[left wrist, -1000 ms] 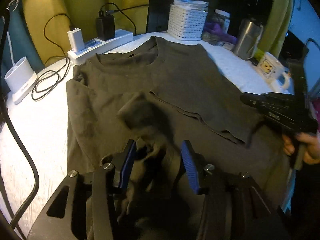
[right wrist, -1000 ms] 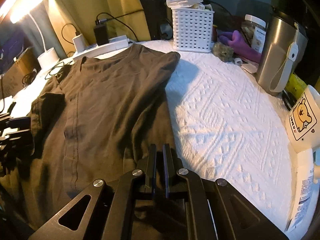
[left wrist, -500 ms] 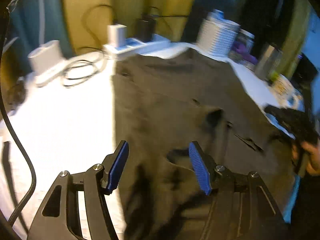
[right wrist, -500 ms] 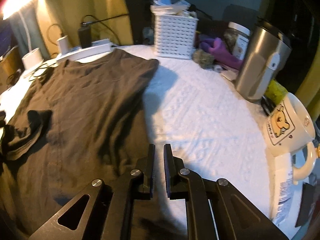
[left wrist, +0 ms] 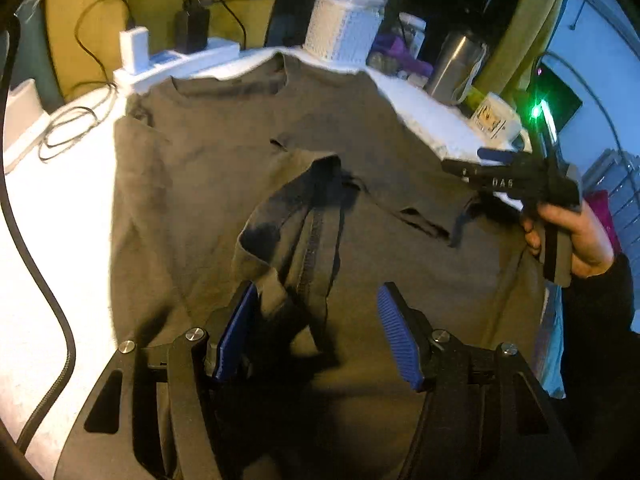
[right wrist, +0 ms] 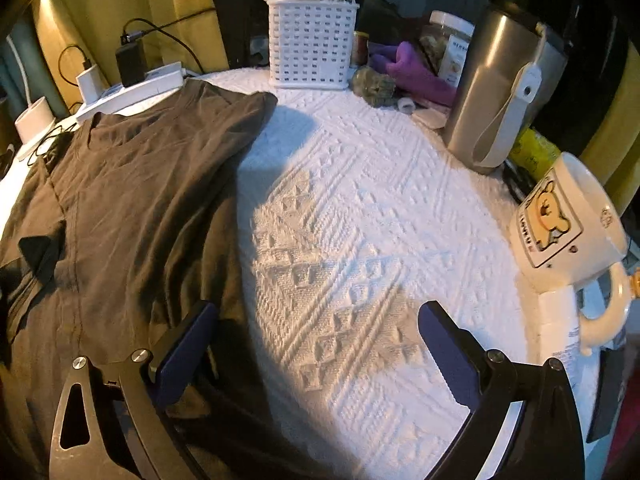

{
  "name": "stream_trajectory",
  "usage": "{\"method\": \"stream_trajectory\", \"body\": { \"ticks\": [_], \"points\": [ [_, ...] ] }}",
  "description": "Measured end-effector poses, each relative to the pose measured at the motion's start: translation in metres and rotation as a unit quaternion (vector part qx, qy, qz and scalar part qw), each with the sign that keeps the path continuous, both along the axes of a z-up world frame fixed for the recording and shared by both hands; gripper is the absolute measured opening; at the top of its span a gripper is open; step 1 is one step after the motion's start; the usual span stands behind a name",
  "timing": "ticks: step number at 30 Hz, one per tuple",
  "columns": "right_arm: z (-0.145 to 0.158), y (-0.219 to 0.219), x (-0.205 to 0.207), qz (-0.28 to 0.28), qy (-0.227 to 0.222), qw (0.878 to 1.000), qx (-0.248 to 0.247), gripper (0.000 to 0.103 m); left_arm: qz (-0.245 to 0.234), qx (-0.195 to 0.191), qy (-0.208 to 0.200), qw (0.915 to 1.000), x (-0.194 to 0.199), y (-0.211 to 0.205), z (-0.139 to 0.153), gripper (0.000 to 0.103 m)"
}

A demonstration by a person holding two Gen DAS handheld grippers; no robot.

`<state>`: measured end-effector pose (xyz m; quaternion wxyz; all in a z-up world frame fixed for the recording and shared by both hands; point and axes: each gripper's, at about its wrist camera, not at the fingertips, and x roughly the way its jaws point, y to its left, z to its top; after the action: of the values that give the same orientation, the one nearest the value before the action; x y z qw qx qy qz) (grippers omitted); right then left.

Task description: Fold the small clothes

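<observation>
A dark olive T-shirt (left wrist: 208, 168) lies spread on the white textured cloth, collar toward the back. One sleeve (left wrist: 296, 232) is folded in over its middle and lies loose. My left gripper (left wrist: 316, 332) is open just above the shirt's lower part, with the sleeve's end between its blue pads, not pinched. My right gripper (right wrist: 316, 348) is open, its left pad over the shirt's right edge (right wrist: 160, 208), the right pad over bare cloth. It also shows in the left wrist view (left wrist: 516, 176), held in a hand at the shirt's right side.
A white power strip with chargers (left wrist: 172, 64), a white basket (right wrist: 312, 52), a steel tumbler (right wrist: 500, 92), a bear mug (right wrist: 564, 224), purple cloth and jars stand along the back and right. Cables (left wrist: 68, 128) lie at the left. The white cloth (right wrist: 360, 240) covers the table.
My right gripper has opened and let go of the shirt's edge. My left gripper has swung left and come back over the folded sleeve, still open.
</observation>
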<state>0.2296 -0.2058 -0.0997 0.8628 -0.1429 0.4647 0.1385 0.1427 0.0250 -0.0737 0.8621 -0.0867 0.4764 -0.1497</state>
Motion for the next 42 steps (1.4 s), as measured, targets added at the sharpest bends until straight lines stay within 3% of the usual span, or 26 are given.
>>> {"method": "stream_trajectory", "body": {
  "ticks": [6,11,12,14,18,22,27,28,30,31,34,42],
  "points": [
    [0.03,-0.017,-0.028,0.021,-0.038,0.999,0.032,0.101,0.063,0.008,-0.026,0.9976,-0.033,0.032,0.02,0.063],
    [0.044,-0.03,-0.055,0.044,-0.047,0.996,0.054,0.097,0.098,0.014,-0.027,0.9948,-0.065,0.049,0.021,0.063],
    [0.044,-0.03,-0.06,0.05,-0.044,0.996,0.054,0.09,0.102,0.015,-0.025,0.9944,-0.073,0.051,0.019,0.063],
    [0.042,-0.031,-0.07,0.063,-0.034,0.996,0.05,0.084,0.105,0.019,-0.021,0.994,-0.084,0.05,0.015,0.063],
    [0.031,-0.031,-0.091,0.084,-0.021,0.995,0.04,0.081,0.11,0.032,-0.019,0.9932,-0.108,0.049,0.007,0.063],
    [0.018,-0.039,-0.102,0.071,-0.012,0.997,0.022,0.081,0.12,0.044,-0.017,0.9916,-0.129,0.051,0.0,0.063],
    [0.007,-0.05,-0.117,0.075,-0.001,0.997,0.021,0.047,0.119,0.063,-0.016,0.9908,-0.148,0.049,-0.01,0.063],
    [0.005,-0.05,-0.121,0.078,0.0,0.997,0.022,0.044,0.118,0.064,-0.014,0.9909,-0.15,0.049,-0.012,0.062],
    [0.004,-0.051,-0.13,0.084,-0.009,0.996,0.019,0.036,0.115,0.068,-0.019,0.9909,-0.158,0.046,-0.014,0.055],
    [0.005,-0.051,-0.135,0.088,-0.013,0.996,0.015,0.033,0.113,0.071,-0.021,0.9908,-0.161,0.045,-0.015,0.042],
    [0.006,-0.052,-0.15,0.098,-0.023,0.995,0.004,0.029,0.114,0.072,-0.025,0.9905,-0.172,0.041,-0.016,0.027],
    [0.008,-0.068,-0.193,0.1,-0.03,0.994,-0.009,0.027,0.107,0.061,-0.021,0.9921,-0.199,0.035,-0.016,0.027]
  ]
}}
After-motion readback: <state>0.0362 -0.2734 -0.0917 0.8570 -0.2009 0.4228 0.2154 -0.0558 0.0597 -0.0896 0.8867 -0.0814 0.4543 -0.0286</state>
